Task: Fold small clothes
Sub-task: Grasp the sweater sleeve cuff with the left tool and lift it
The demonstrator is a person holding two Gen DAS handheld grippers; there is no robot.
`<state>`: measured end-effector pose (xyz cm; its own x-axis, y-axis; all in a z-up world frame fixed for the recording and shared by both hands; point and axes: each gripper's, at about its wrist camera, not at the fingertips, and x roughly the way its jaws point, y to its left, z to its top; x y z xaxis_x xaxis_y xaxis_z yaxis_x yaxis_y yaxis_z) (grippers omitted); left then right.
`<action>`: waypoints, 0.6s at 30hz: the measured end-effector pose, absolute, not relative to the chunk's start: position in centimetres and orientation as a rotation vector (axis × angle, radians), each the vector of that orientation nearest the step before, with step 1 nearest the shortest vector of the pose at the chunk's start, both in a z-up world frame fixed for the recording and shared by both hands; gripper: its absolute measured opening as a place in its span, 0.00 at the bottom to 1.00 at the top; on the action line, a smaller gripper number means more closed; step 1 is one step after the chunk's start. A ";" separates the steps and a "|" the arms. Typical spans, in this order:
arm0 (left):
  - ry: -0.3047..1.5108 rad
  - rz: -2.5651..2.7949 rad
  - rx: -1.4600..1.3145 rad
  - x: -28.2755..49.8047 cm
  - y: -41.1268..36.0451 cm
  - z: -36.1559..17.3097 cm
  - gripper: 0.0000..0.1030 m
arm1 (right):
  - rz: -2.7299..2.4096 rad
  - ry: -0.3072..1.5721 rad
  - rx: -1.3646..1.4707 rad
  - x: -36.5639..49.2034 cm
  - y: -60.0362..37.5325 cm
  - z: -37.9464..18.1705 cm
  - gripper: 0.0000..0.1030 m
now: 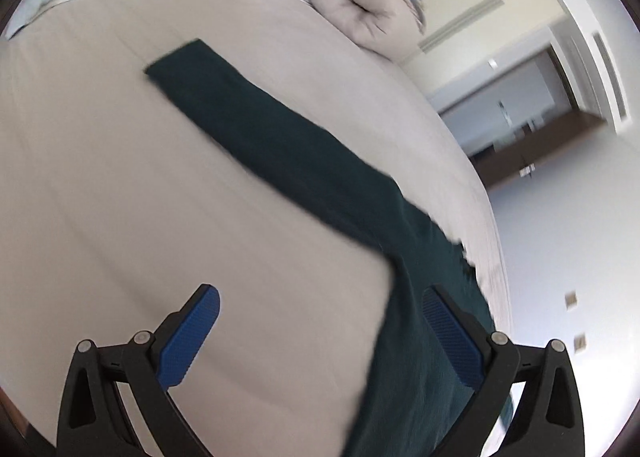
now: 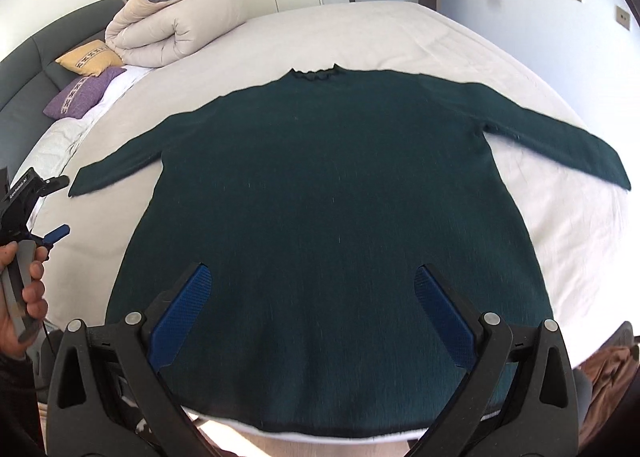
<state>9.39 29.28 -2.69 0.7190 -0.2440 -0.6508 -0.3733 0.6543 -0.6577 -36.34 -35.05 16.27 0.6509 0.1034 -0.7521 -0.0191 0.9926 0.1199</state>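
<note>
Both grippers, left (image 1: 320,333) & right (image 2: 312,309), wide open, empty; green sweater (image 2: 320,197) hem overhangs bed (image 2: 400,29) edge, sloppy sleeve grab could drag it off.

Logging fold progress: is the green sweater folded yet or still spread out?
Spread out. The sweater lies flat on the bed, both sleeves extended sideways, no fold visible.

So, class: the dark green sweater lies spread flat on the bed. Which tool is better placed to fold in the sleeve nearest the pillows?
Probably left. The left tool is open beside that sleeve; the right tool sits open over the sweater, mid-hem.
</note>
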 end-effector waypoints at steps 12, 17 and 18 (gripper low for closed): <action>0.638 0.241 -1.173 15.9 39.7 -7.9 0.80 | 0.070 0.893 0.182 -29.2 -34.5 15.6 1.00; 0.572 0.323 -1.266 16.1 41.0 -9.3 0.79 | 0.074 0.907 0.201 -27.6 -34.3 14.8 1.00; 0.565 0.331 -1.263 16.2 41.0 -9.3 0.79 | 0.074 0.907 0.207 -27.4 -34.4 14.7 1.00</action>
<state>16.24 40.97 -9.34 0.8193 -0.0708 -0.5690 -0.5307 0.2822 -0.7992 -27.42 -34.40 14.68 0.6152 0.1507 -0.7738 0.0241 0.9775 0.2096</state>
